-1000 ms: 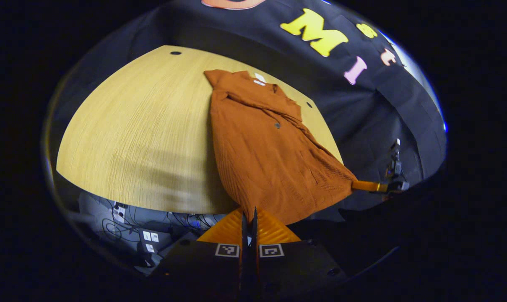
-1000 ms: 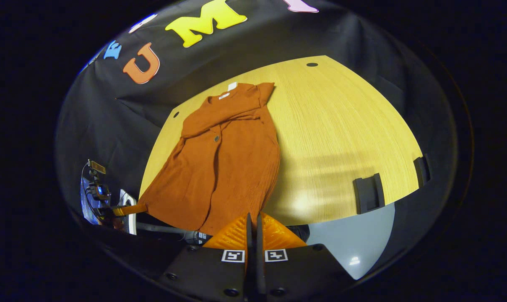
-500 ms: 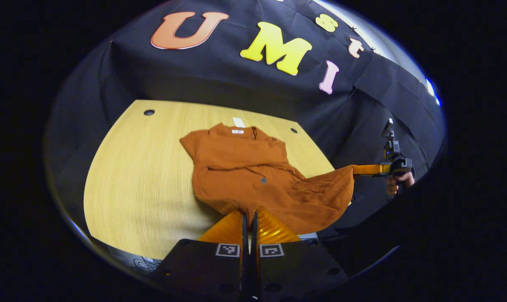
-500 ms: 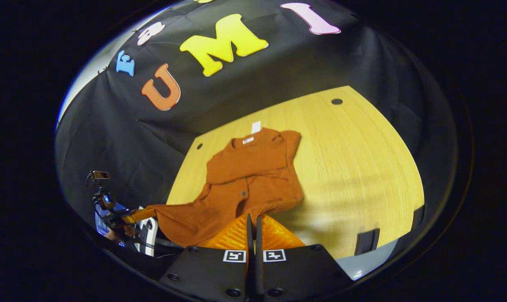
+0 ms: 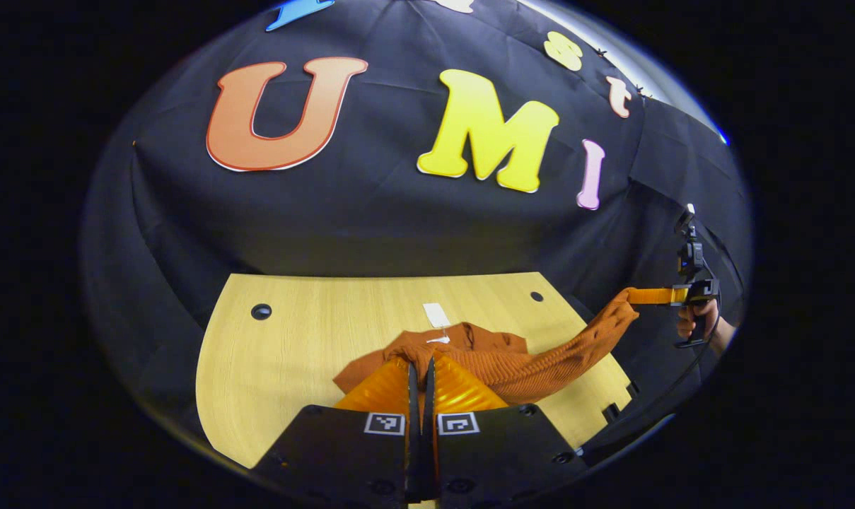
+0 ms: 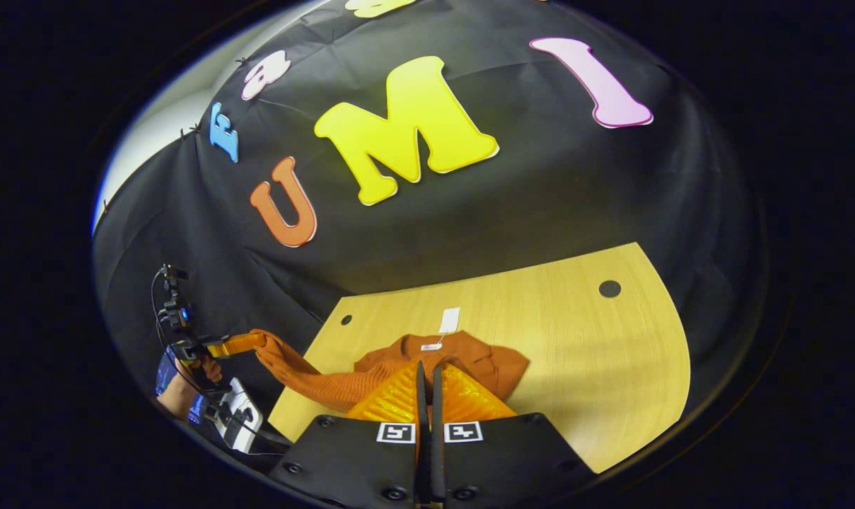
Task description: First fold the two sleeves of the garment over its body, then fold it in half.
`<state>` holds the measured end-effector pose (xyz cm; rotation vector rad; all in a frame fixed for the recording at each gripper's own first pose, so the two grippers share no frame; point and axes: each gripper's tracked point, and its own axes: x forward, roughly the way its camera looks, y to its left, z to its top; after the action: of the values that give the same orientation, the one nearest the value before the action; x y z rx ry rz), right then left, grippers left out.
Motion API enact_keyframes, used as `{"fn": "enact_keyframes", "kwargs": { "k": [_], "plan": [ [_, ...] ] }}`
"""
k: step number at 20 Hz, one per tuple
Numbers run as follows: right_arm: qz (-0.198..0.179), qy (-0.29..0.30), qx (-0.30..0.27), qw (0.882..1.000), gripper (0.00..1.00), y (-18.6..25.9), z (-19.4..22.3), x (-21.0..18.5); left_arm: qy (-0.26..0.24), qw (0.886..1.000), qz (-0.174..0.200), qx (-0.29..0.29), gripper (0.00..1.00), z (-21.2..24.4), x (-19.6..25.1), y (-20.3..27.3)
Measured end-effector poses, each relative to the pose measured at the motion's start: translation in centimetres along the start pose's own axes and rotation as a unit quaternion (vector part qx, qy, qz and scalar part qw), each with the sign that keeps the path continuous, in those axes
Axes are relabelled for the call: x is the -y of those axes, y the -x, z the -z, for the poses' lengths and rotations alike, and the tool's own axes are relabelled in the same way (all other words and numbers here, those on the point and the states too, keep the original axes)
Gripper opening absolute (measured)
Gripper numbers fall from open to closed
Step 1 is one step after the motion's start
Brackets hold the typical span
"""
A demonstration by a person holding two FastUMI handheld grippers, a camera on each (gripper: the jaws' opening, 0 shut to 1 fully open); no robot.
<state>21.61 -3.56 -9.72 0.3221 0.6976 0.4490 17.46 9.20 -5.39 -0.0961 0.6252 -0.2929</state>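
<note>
A black cloth wall is standing behind a pale wooden tabletop (image 5: 293,353) with round holes near its far corners. A rust-orange garment (image 5: 469,346) is lying bunched on the tabletop, its collar and white tag (image 5: 435,314) facing the wall. In the left gripper view, the left gripper (image 5: 421,371) is sitting at the bottom of the frame with its jaws pressed together on a corner of the garment's hem. From there the ribbed hem is stretching rightward off the tabletop edge to the right gripper (image 5: 643,295), which is being held in a hand (image 5: 694,322) out beyond the tabletop and is pinching the hem's other corner. In the right gripper view, the right gripper (image 6: 427,375) is likewise closed on the garment (image 6: 484,360), just below the collar. The hem is running leftward past the tabletop (image 6: 597,367) corner to the left gripper (image 6: 240,345), whose jaws are clamping the fabric while a hand (image 6: 187,375) is holding its handle.
</note>
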Motion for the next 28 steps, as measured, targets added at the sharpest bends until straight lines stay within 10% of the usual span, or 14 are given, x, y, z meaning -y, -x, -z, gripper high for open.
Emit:
{"fn": "enact_keyframes", "kwargs": {
  "k": [7, 13, 15, 18, 21, 28],
  "plan": [
    [0.033, -0.040, -0.066, 0.996, 0.00, -17.3, 1.6, 8.3, 0.049, 0.995, -0.038, -0.080, 0.04, 3.8, -7.4, -15.3],
    [0.094, -0.076, -0.105, 0.987, 0.00, -27.8, 5.0, 15.7, -0.015, 0.989, -0.058, -0.133, 0.12, 7.6, -11.0, -23.6],
    [0.122, -0.070, -0.124, 0.982, 0.01, -29.2, 6.5, 17.2, -0.029, 0.988, -0.069, -0.135, 0.31, 7.8, -11.6, -24.9],
    [0.128, -0.082, -0.116, 0.982, 0.22, -29.4, 6.2, 16.4, -0.057, 0.988, -0.104, -0.097, 0.93, 5.8, -13.4, -25.5],
    [0.143, -0.080, -0.052, 0.985, 0.65, -28.4, 1.9, 16.4, -0.082, 0.986, -0.121, -0.079, 0.93, 4.3, -13.5, -24.6],
    [0.153, -0.032, 0.033, 0.987, 0.69, -20.6, -3.4, 10.5, -0.053, 0.986, -0.158, 0.010, 0.98, -1.3, -13.0, -16.6]
  ]
}}
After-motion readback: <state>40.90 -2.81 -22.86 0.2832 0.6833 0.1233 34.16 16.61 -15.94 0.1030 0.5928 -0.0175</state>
